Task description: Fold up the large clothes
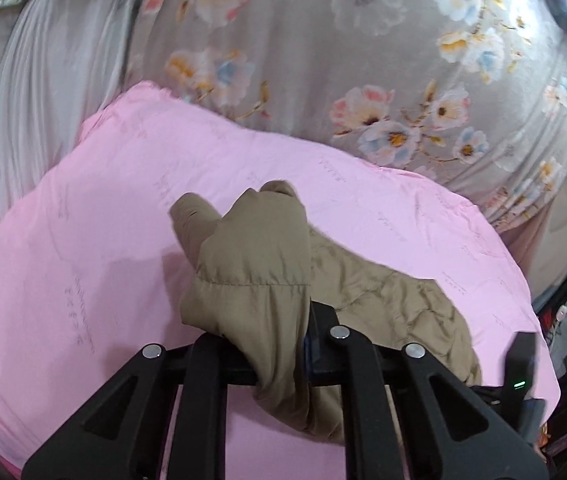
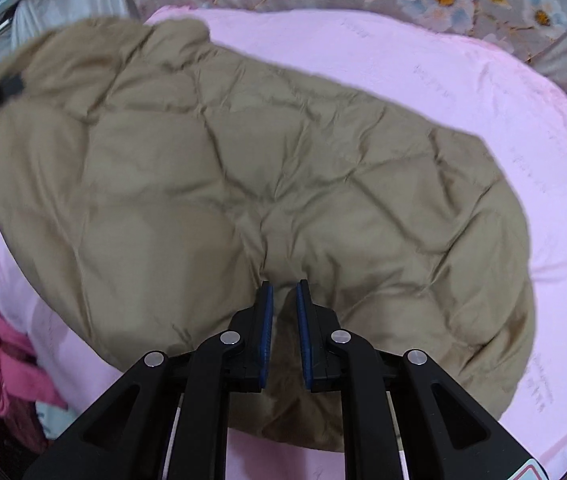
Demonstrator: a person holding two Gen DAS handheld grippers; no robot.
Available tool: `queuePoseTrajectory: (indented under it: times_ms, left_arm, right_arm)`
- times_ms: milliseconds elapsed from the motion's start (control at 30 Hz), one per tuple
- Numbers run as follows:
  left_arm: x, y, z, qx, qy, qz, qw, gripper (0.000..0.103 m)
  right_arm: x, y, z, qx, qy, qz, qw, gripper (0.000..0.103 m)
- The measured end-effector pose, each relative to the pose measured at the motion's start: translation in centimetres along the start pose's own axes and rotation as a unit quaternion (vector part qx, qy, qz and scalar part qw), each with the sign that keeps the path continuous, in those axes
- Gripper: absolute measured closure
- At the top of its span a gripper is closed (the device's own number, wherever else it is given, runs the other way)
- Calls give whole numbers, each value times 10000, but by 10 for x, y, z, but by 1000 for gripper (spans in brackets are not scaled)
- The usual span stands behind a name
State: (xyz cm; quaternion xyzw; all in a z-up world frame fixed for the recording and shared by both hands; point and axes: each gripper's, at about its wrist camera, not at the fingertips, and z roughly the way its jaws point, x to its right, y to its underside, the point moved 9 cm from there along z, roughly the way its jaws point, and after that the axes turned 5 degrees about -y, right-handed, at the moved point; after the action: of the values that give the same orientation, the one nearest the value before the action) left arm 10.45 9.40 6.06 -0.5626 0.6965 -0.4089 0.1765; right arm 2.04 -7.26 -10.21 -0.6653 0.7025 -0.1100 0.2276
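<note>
In the left wrist view, the left claw pinches a bunched fold of the tan quilted jacket, which drapes over and hides its fingertips at lower centre. The rest of the jacket trails to the lower right of the frame over a pink blanket. Beyond the blanket, a grey floral bedsheet fills the upper frame, and a white curtain hangs at the upper left.

In the right wrist view, the jacket lies spread across the frame's centre on the pink blanket. The right claw sits at the jacket's near edge, lower centre, its blue-padded fingers drawn close with a narrow gap that has tan fabric inside; whether they actually clamp it, I cannot tell. A dark pink garment is bunched at the lower left.
</note>
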Motion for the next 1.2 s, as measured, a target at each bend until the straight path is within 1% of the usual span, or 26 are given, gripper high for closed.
queuePoseTrajectory:
  times_ms: [100, 200, 233, 267, 300, 367, 400, 467, 533, 600, 667, 733, 833, 900, 967, 1067, 1100, 1167, 1200]
  left_arm:
    - [43, -8, -16, 133, 370, 383, 9985, 91]
    - [96, -10, -30, 272, 750, 859, 9931, 92]
    - [118, -10, -34, 307, 890, 1028, 9902, 93]
    - [132, -9, -35, 308, 1004, 1126, 9881, 93]
    - [154, -6, -36, 279, 1189, 1246, 9847, 93]
    - [188, 1, -38, 221, 1455, 1462, 9782, 93]
    - [208, 6, -37, 187, 1563, 1594, 9746, 93]
    - [234, 18, -32, 40, 1685, 1761, 9698, 93]
    - [259, 35, -18, -229, 1788, 1898, 9651, 93]
    - [279, 58, -3, -528, 1827, 2037, 9604, 93]
    - [296, 85, 15, -854, 1812, 2163, 9556, 93]
    - [305, 111, 31, -1189, 1796, 2248, 9503, 93]
    - [315, 150, 55, -1639, 1654, 2348, 9437, 91]
    - [315, 166, 63, -1700, 1456, 2455, 9432, 89]
    - [316, 172, 64, -1698, 1317, 2532, 9432, 87]
    - [315, 170, 60, -1711, 1257, 2539, 9436, 82]
    - [315, 168, 59, -1722, 1252, 2517, 9441, 79]
    - [315, 163, 55, -1751, 1271, 2446, 9452, 73]
    - [312, 161, 51, -1750, 1291, 2402, 9461, 67]
  right_arm:
    - [-5, -1, 23, -39, -284, 155, 9995, 92]
    - [-6, -6, 32, 87, -446, 240, 9987, 94]
    - [-5, -7, 31, 112, -542, 294, 9980, 94]
    - [-1, -5, 28, 110, -619, 354, 9974, 94]
    - [2, -3, 23, 84, -742, 448, 9962, 95]
    - [18, 1, 2, 190, -1111, 766, 9907, 96]
    - [29, 4, -11, 297, -1149, 880, 9890, 96]
    - [63, 13, -40, 521, -859, 1086, 9890, 96]
    - [103, 27, -68, 709, -491, 1382, 9866, 95]
    - [140, 43, -93, 828, -97, 1674, 9823, 94]
    - [167, 57, -111, 912, 251, 1851, 9782, 94]
    - [185, 67, -127, 1006, 466, 1973, 9740, 94]
    - [205, 75, -144, 1148, 585, 2097, 9692, 94]
    - [208, 75, -149, 1219, 589, 2144, 9673, 93]
    - [208, 75, -153, 1290, 569, 2155, 9663, 93]
    - [208, 66, -154, 1397, 544, 2114, 9658, 92]
    - [209, 67, -153, 1437, 527, 2096, 9657, 91]
    - [205, 57, -155, 1540, 530, 2039, 9653, 85]
    - [203, 48, -158, 1607, 539, 2005, 9649, 82]
